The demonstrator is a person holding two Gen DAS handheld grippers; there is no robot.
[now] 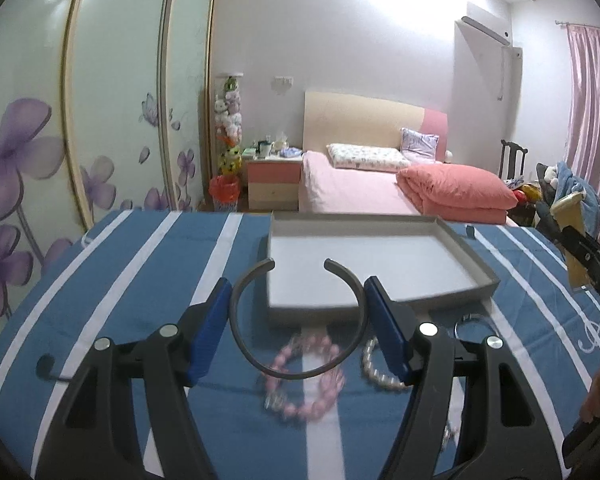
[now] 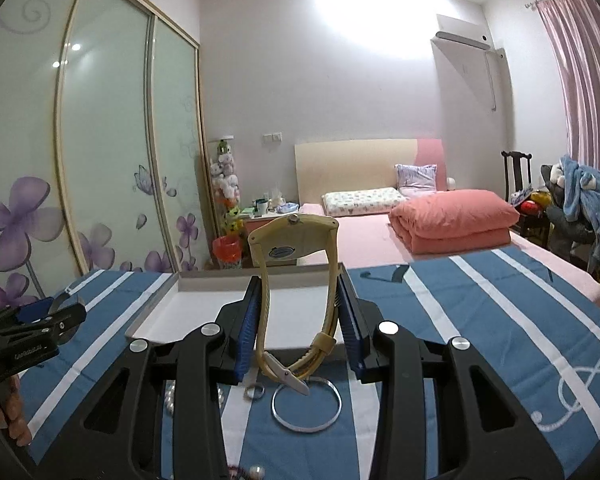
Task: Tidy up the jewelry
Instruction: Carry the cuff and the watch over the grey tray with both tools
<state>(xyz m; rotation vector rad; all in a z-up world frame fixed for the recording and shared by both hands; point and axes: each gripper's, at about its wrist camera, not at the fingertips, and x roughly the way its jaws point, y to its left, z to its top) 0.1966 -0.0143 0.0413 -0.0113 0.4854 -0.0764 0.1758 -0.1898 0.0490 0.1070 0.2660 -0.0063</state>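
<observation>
My left gripper (image 1: 297, 285) is shut on a dark grey open cuff bangle (image 1: 300, 374), held off the cloth just in front of the grey tray (image 1: 379, 268) with its white floor. Below it lie a pink bead bracelet (image 1: 323, 396) and a pearl bracelet (image 1: 379, 378). My right gripper (image 2: 298, 280) is shut on a yellow wristwatch (image 2: 292, 240), pads on its strap, with the watch face up at the tray's (image 2: 172, 308) near edge. A silver bangle (image 2: 305, 404) and a small ring (image 2: 254, 392) lie beneath it.
A blue cloth with white stripes (image 1: 140, 280) covers the table. The left gripper's body (image 2: 28, 332) shows at the left edge of the right wrist view, a hand (image 2: 12, 412) under it. Behind the table are a pink bed (image 2: 451, 220) and a flowered wardrobe (image 1: 28, 140).
</observation>
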